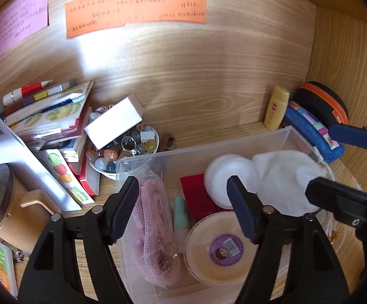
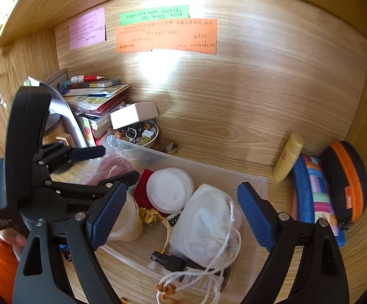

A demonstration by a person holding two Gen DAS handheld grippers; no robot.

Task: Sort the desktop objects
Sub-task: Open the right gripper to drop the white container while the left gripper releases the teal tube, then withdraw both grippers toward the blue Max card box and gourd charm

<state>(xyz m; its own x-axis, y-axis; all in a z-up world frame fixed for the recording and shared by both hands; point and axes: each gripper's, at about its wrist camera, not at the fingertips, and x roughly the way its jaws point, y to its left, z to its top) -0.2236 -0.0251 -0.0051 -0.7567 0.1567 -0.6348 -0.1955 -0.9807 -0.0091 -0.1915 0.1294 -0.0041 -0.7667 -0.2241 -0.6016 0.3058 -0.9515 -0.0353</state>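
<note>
While both tools hung over the clear bin, the scene from left to right read so:

Left edge of desk: a stack of books (image 1: 56, 119) with pens on top, and just right of it a bowl of beads (image 1: 122, 152) under a small white box (image 1: 112, 124).

Left tool (image 1: 183, 205): fingers spread and empty, above the bin's left half, over a pink bagged cord (image 1: 153, 228) and a round yellow tub (image 1: 221, 250).

Clear bin (image 2: 257, 182): mid-desk, already holding a white lidded jar (image 2: 169, 190) and a white drawstring pouch (image 2: 208, 225).

Right tool (image 2: 183, 215): spread wide, empty; the pouch lay directly between and below its fingers, long axis running away from the camera.

Right back corner of desk: yellow bottle (image 2: 287, 157), blue pencil case (image 2: 315, 190), black-and-orange case (image 2: 345, 177), all outside the bin.

Judgement: the right tool was nearer these loose items.
</note>
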